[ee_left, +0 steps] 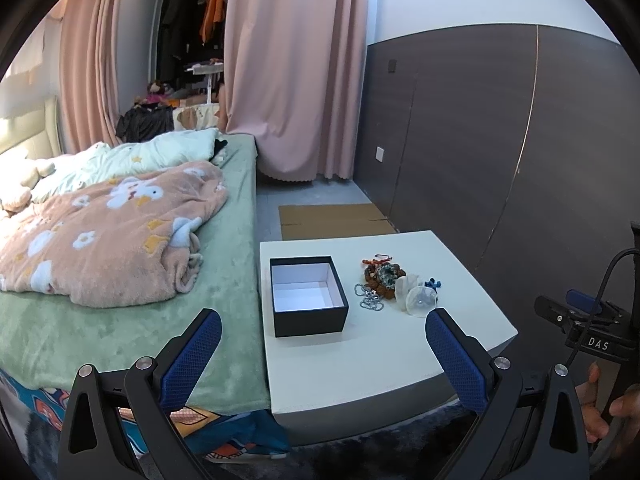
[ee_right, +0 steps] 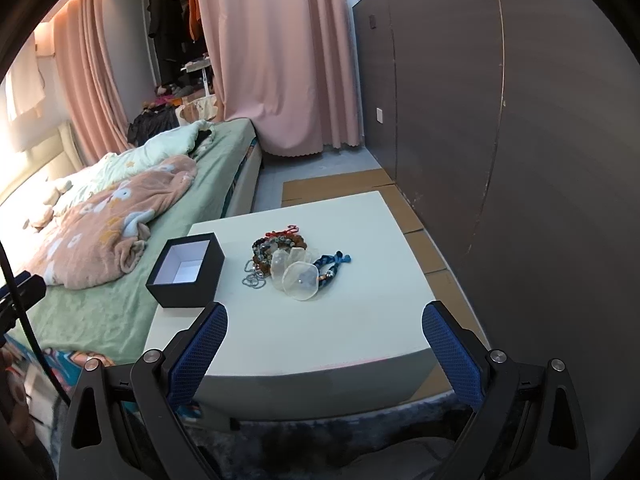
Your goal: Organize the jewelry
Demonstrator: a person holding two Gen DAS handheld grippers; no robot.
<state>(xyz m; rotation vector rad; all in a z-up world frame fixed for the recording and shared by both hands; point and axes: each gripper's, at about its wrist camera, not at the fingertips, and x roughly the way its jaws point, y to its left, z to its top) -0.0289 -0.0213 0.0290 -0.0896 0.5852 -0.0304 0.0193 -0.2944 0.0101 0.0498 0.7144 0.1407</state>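
Observation:
An open black box (ee_left: 308, 296) with a white inside stands empty on the white table (ee_left: 360, 360); it also shows in the right wrist view (ee_right: 186, 276). To its right lies a pile of jewelry (ee_left: 394, 286): beaded bracelets, a silver chain (ee_left: 370, 299), clear round pouches (ee_left: 420, 300) and a blue cord piece (ee_right: 334, 266). The pile shows in the right wrist view (ee_right: 286, 264) too. My left gripper (ee_left: 324, 344) is open and empty, short of the table's front edge. My right gripper (ee_right: 324, 340) is open and empty over the front edge.
A bed (ee_left: 120, 300) with a green sheet and a pink blanket (ee_left: 108, 240) adjoins the table's left side. A dark panelled wall (ee_left: 500, 140) runs along the right. Flat cardboard (ee_left: 332, 222) lies on the floor behind the table. Pink curtains (ee_left: 296, 72) hang further back.

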